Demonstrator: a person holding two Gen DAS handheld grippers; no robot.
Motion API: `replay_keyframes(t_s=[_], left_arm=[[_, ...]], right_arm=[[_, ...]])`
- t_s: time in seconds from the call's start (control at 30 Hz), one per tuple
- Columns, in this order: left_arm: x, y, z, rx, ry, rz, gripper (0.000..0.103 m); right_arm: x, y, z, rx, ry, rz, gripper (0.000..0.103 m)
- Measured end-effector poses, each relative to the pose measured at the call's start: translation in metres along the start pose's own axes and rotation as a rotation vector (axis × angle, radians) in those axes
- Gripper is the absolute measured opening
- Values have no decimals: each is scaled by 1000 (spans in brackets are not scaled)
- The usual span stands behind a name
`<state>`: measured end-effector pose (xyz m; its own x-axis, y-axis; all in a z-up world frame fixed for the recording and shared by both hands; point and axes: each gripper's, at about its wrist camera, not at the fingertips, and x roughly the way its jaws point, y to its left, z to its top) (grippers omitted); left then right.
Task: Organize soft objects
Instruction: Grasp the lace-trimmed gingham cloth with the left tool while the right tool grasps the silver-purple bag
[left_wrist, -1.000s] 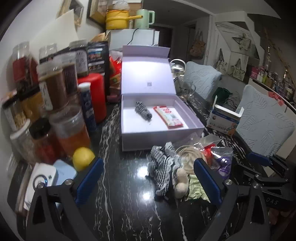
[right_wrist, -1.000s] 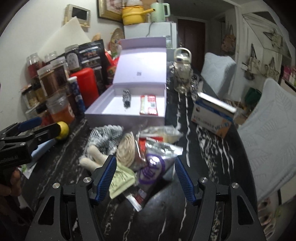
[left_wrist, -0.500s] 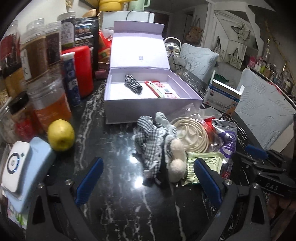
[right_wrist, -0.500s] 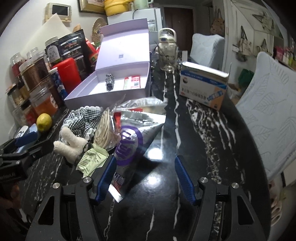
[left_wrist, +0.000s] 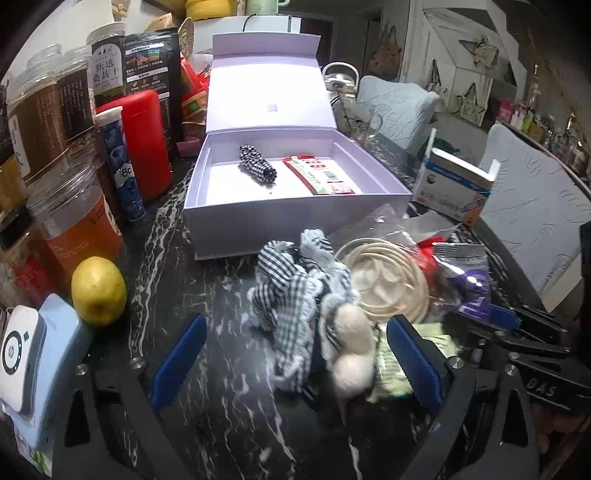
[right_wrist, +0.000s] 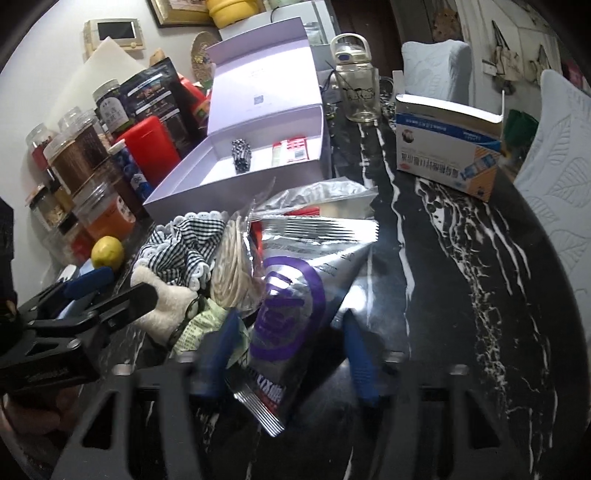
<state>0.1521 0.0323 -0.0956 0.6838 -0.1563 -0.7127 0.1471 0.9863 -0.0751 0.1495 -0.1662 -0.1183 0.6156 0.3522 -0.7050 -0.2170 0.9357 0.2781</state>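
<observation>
An open lavender box (left_wrist: 295, 218) at the back of the black marble table holds a checked scrunchie (left_wrist: 256, 168) and a red packet (left_wrist: 317, 175). In front of it lies a pile: checked cloth (left_wrist: 291, 291), a white fluffy piece (left_wrist: 351, 343), coiled beige cord (left_wrist: 388, 284), a green packet (right_wrist: 207, 321) and a silver-purple bag (right_wrist: 291, 306). My left gripper (left_wrist: 295, 363) is open, with the cloth and the fluffy piece between its fingers. My right gripper (right_wrist: 291, 354) is closing its jaws around the lower end of the silver-purple bag, and a gap still shows at the right pad.
Jars (left_wrist: 74, 225), a red canister (left_wrist: 144, 140) and a blue tube (left_wrist: 122, 166) crowd the left side. A lemon (left_wrist: 98, 291) and a blue-white device (left_wrist: 22, 350) lie near the left finger. A blue-white carton (right_wrist: 447, 147), a glass jug (right_wrist: 356, 88) and cushioned chairs (left_wrist: 535, 206) stand at the right.
Both grippers have come down and closer to the pile. The right jaws have narrowed around the silver-purple bag. The left jaws stay as wide as before.
</observation>
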Motion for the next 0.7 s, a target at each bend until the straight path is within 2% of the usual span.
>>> replay_keyframes(t_s=[0.13,0.33,0.4,0.43,0.47,0.53,0.7], left_arm=[[14,4,3,-13,26,1,100],[28,2,3,2,52,-5,99],[28,2,2,10,45,-18,92],[28,2,2,11,44,-32,83],[29,2,2,11,47,-54,67],[29,0,1,15,60,-116,55],[23,-5,-1,52,45,-97,46]], right_arm=[[-2,-1,0,-13,-10,10,36],[-11,-5,-2,-32,5,-25,35],[-15,-8,-3,-41,12,-37,35],[-17,-9,-3,-42,14,-44,35],[-20,-11,-5,-46,15,-58,35],[-23,-14,-6,-53,18,-80,35],[-23,-23,-6,-29,24,-96,37]])
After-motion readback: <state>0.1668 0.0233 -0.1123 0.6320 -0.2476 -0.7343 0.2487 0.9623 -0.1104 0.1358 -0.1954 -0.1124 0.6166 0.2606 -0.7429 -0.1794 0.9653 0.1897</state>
